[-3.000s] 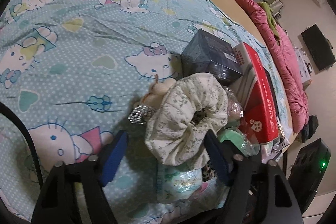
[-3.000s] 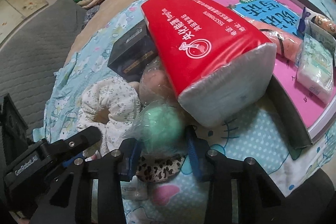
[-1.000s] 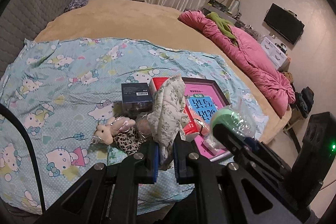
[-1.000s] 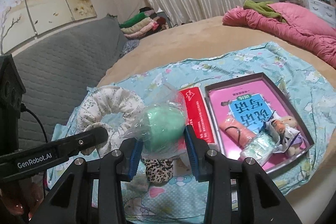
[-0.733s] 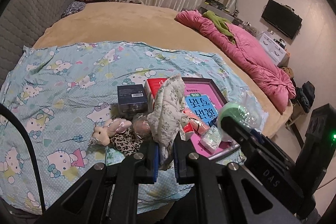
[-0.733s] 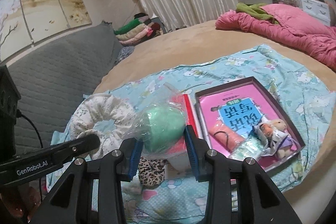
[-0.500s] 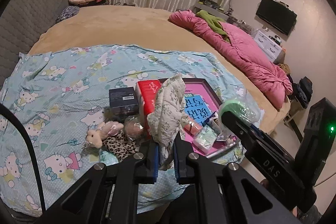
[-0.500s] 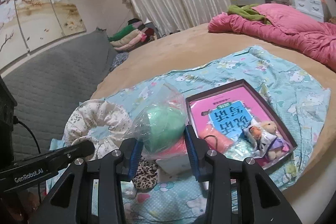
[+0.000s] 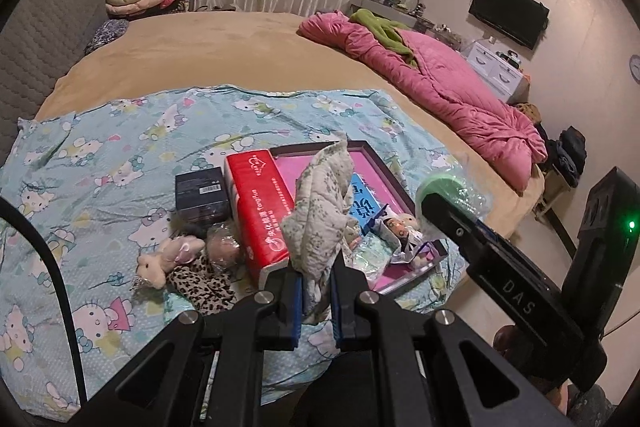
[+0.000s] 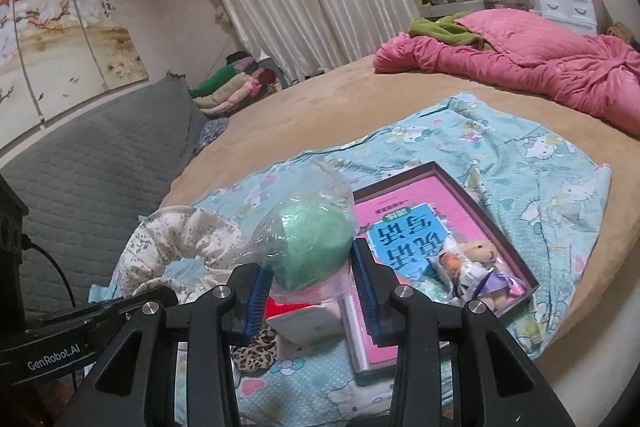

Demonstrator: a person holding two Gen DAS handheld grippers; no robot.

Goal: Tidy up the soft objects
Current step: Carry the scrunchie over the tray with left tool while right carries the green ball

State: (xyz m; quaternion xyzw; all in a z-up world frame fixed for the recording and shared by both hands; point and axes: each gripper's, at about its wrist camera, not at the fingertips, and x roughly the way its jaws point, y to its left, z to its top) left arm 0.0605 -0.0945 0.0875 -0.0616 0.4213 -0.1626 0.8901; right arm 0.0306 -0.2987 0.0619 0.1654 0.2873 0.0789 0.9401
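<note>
My left gripper (image 9: 316,297) is shut on a white floral fabric ring (image 9: 322,215) and holds it high above the bed; the ring also shows in the right wrist view (image 10: 176,239). My right gripper (image 10: 310,287) is shut on a green ball in clear plastic wrap (image 10: 310,245), also held high; the ball shows in the left wrist view (image 9: 438,187). Below lies a dark tray with a pink liner (image 9: 394,195) holding a small doll (image 10: 476,263) and a wrapped packet. A plush bunny (image 9: 166,259) and a leopard-print piece (image 9: 200,285) lie on the Hello Kitty sheet (image 9: 100,163).
A red tissue pack (image 9: 260,207) and a dark box (image 9: 202,197) lie left of the tray. A pink quilt (image 9: 440,83) lies on the far right of the round bed. A grey headboard (image 10: 92,163) stands at left. Folded clothes are stacked far back.
Both grippers closed on the ring and the ball and lifted them up and back from the bed. In the last second they rose a little further and the view shifted right.
</note>
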